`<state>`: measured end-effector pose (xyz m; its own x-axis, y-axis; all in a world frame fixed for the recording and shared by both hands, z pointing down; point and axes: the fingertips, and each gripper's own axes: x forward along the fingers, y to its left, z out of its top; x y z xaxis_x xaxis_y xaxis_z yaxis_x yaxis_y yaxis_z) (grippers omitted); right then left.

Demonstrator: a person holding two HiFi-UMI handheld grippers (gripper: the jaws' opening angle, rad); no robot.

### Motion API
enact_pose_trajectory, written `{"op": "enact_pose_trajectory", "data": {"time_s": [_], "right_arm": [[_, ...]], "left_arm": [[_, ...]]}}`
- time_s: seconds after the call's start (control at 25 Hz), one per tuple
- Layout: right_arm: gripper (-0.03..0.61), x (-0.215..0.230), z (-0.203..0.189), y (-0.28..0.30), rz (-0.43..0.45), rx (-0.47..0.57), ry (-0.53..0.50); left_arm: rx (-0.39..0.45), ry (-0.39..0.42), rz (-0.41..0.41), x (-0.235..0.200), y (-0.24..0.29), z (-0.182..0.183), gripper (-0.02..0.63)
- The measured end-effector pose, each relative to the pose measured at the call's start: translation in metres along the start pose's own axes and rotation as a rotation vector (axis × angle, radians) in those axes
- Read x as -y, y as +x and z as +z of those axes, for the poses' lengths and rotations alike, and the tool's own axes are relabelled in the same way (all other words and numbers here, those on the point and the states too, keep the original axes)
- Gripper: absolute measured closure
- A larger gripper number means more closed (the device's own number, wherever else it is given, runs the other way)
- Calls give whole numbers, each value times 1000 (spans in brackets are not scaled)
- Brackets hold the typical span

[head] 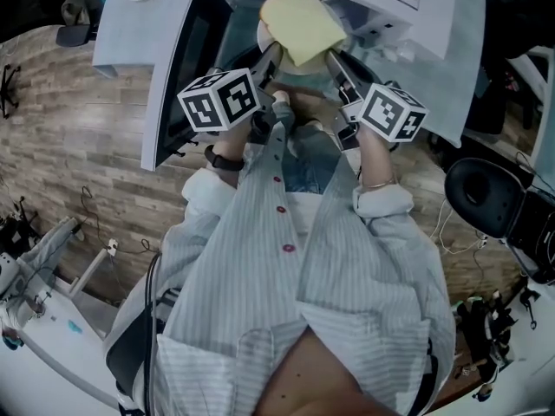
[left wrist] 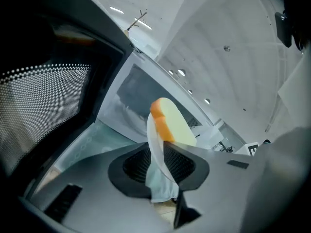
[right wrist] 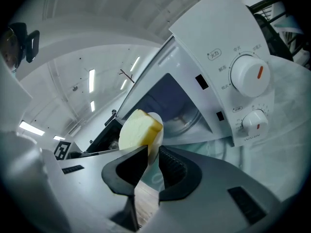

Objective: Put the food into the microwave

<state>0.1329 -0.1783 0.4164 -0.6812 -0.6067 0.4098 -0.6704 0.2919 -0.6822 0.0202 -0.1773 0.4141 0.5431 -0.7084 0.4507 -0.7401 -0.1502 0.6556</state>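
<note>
Over wood floor (head: 87, 163); at microwave (right wrist: 228, 42) — left gripper (left wrist: 156, 154), right gripper (right wrist: 153, 154) tight on plate (left wrist: 159, 181)

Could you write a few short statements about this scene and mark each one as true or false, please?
1. The door of the microwave stands open. True.
2. A slice of bread lies on the plate. True.
3. One gripper alone holds the plate. False: the left gripper and the right gripper each grip its rim.
4. The microwave has three knobs. False: two knobs show on its panel.
</note>
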Motion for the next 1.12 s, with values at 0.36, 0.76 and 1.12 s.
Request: {"op": "enact_pose_trajectory", "data": {"time_s": [0.36, 0.76, 1.12], "right_arm": [[503, 12, -3, 17, -47, 11, 6], [502, 48, -1, 49, -108, 38, 42], [502, 61, 4, 67, -145, 63, 27]], "left_arm": [[-44, 6, -8, -18, 16, -2, 537], [-77, 44, 7, -44, 59, 3, 531], [-91, 42, 19, -60, 81, 3, 524]]}}
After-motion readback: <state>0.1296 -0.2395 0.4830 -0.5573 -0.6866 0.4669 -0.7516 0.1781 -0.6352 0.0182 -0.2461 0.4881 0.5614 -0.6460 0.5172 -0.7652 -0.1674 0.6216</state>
